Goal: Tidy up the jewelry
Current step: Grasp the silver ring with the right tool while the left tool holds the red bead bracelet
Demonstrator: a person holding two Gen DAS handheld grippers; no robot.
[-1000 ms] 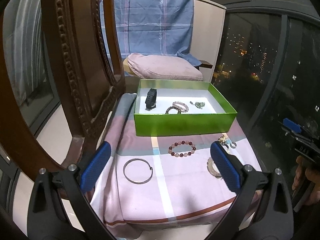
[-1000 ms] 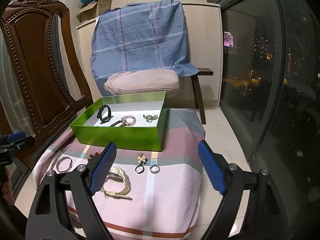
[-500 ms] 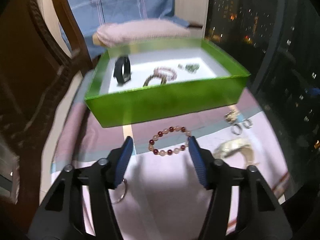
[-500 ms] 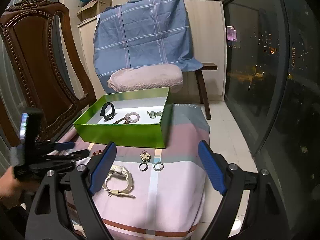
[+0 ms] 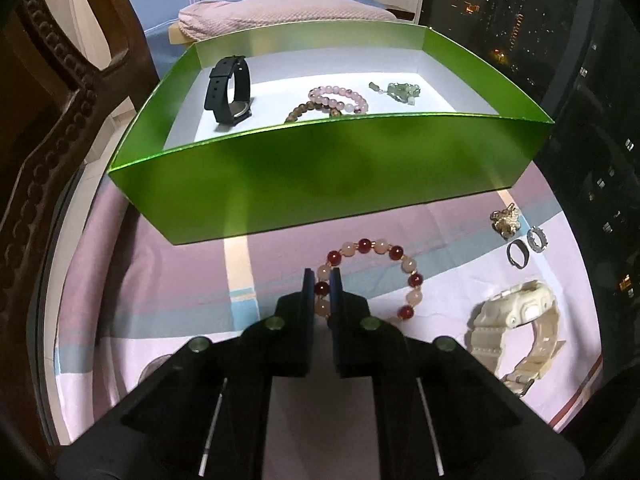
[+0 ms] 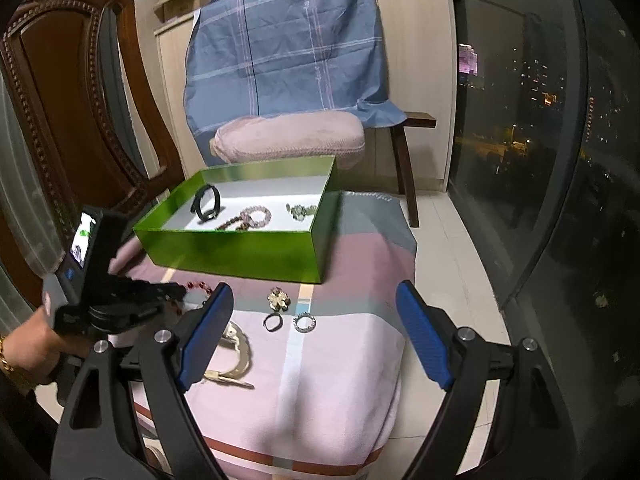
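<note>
Left gripper [image 5: 322,276] fingers pinched on red-and-pink bead bracelet [image 5: 370,276] before green box [image 5: 320,172].

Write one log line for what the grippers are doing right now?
left gripper: shut on red-and-pink bead bracelet | right gripper: open, empty | green box: bracelet not yet inside

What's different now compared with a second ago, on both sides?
The left tool came down and forward to the red-and-pink bead bracelet on the cloth, and its jaws have just closed from wide open onto the bracelet's left side. The right tool stayed open and hovering. The green box and other jewelry are unmoved.
</note>
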